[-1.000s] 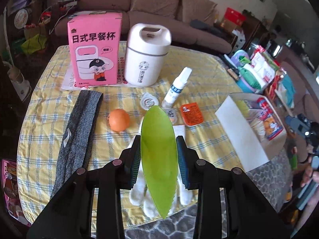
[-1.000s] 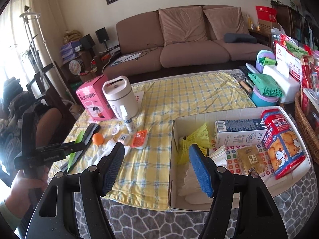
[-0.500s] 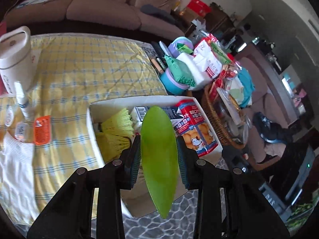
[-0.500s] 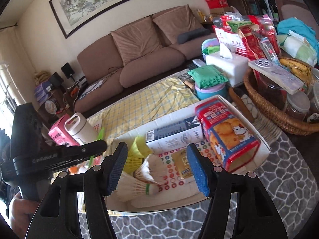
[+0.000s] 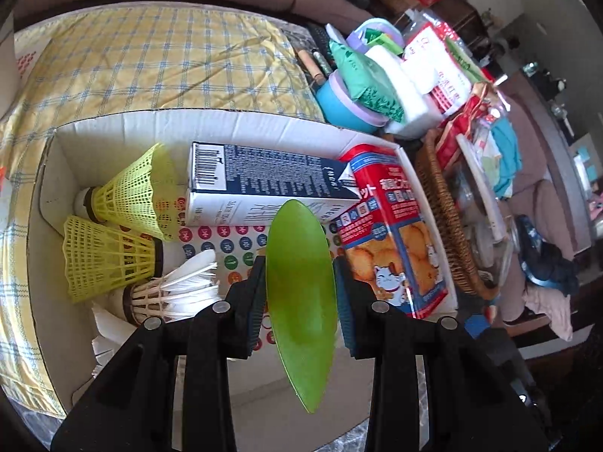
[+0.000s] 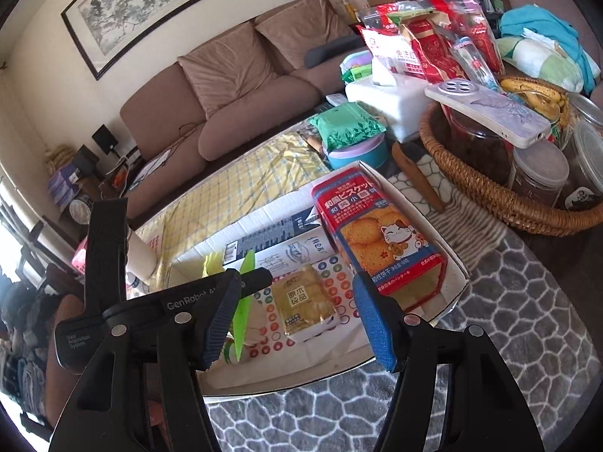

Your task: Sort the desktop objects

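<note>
the left gripper hangs over the open white cardboard box, its jaws clamped on a green leaf-shaped piece held edge-up, tip reaching past the box's near wall. inside, the far-right corner is filled by a red biscuit box with a lucky-cat picture and japanese lettering, lying along the right wall. a dark blue carton with a barcode lies along the far wall. two yellow shuttlecocks and a white feather one crowd the left wall. open floor, printed with coloured dots, remains in the middle and near the front wall.

the right gripper stands over the box's near edge, jaws apart with nothing between them; through them shows a small yellow packet with chinese characters. the left tool's arm reads "genrobot", the rest covered. a wicker basket stands just beside the box's right wall; the yellow checked cloth beyond the far wall lies bare. fine print on the carton is too small to read.
</note>
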A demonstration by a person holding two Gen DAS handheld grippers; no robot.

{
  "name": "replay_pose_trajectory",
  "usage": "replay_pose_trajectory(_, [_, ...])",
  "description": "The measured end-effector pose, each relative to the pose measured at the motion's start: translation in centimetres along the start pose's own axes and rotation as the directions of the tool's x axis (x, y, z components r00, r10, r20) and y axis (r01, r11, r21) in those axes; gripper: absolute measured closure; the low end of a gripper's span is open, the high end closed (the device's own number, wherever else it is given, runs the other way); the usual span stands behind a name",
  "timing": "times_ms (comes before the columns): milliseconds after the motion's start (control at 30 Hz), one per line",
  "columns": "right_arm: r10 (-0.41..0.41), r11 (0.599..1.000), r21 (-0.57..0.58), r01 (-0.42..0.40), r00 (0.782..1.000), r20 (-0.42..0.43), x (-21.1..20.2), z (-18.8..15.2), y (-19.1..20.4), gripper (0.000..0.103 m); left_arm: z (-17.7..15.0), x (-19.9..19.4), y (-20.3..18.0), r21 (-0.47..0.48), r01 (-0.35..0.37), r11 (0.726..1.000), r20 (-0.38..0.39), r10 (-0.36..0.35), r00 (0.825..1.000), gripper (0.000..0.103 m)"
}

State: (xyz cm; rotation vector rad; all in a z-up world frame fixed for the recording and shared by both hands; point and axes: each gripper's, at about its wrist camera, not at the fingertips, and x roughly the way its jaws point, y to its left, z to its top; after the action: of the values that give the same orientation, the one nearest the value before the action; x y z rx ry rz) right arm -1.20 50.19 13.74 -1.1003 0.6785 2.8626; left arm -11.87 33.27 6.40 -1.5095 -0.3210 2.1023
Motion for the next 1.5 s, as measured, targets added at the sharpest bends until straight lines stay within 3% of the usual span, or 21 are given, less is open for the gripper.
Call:
replay_pose_trajectory(67, [-0.008, 1.000, -0.014, 0.008, 1.000, -0.006, 0.2, 0.0, 0.3, 0.039, -0.3, -0.3, 0.4, -0.023, -0.008, 1.000, 0.004, 0.008, 1.000, 0.071])
replay_pose_trajectory(233, [-0.005, 1.000, -0.023, 0.005, 1.000, -0.009, 0.5, 0.0, 0.8, 0.039, 0.2, -2.1, 0.8, -0.053, -0.001, 0.999, 0.023, 0.003, 1.000, 0.054])
replay_pose_trajectory(367, [0.001, 0.999, -0.037, 0.000, 1.000, 0.008, 0.2, 0.0, 1.4, 0.039, 1.2, -5.2, 1.2, -0.038, 0.020, 0.999, 0.054, -0.018, 0.998, 0.053])
replay_pose_trajectory(467, [0.015, 0.997, -0.071, -0.015, 1.000, 0.006, 0.5, -0.1, 2.4, 0.038, 1.6, -8.5, 2.2, 0.001, 0.051, 0.999, 0.080, -0.051, 0.996, 0.037])
replay_pose_trajectory(533, [0.029, 0.995, -0.098, -0.028, 1.000, 0.002, 0.9, -0.3, 3.5, 0.035, 1.5, -11.1, 3.3, 0.034, 0.059, 0.998, 0.116, -0.063, 0.991, 0.017])
replay_pose_trajectory(600, [0.049, 0.990, -0.130, -0.049, 0.999, 0.000, 1.3, -0.6, 4.9, 0.024, 1.1, -13.4, 5.0, 0.077, 0.038, 0.996, 0.147, -0.049, 0.988, 0.016])
replay_pose_trajectory(667, [0.063, 0.984, -0.165, -0.063, 0.998, -0.005, 1.7, -0.9, 6.5, 0.017, 0.5, -15.1, 6.7, 0.118, -0.044, 0.992, 0.177, 0.023, 0.984, 0.013])
replay_pose_trajectory(700, [0.060, 0.981, -0.186, -0.061, 0.998, -0.008, 1.9, -1.1, 7.2, 0.015, 0.1, -15.9, 7.5, 0.134, -0.092, 0.987, 0.195, 0.065, 0.979, 0.004])
replay_pose_trajectory(767, [0.035, 0.974, -0.222, -0.037, 0.999, -0.014, 2.3, -1.6, 8.6, 0.000, -0.7, -17.1, 9.2, 0.143, -0.157, 0.977, 0.221, 0.123, 0.967, 0.004])
replay_pose_trajectory(900, [-0.002, 0.960, -0.280, 0.000, 1.000, -0.008, 2.5, -2.8, 10.6, 0.000, -2.4, -19.5, 12.2, 0.129, -0.212, 0.969, 0.239, 0.177, 0.955, 0.004])
replay_pose_trajectory(1333, [0.071, 0.931, -0.361, -0.062, 0.997, 0.012, 1.1, -7.9, 19.2, 0.000, -6.2, -27.2, 19.7, 0.087, -0.303, 0.949, 0.298, 0.265, 0.917, 0.004])
replay_pose_trajectory(1500, [0.036, 0.908, -0.416, -0.053, 0.998, -0.049, 2.6, -11.2, 21.7, 0.000, -8.3, -28.0, 22.9, 0.048, -0.342, 0.939, 0.300, 0.313, 0.901, 0.000])
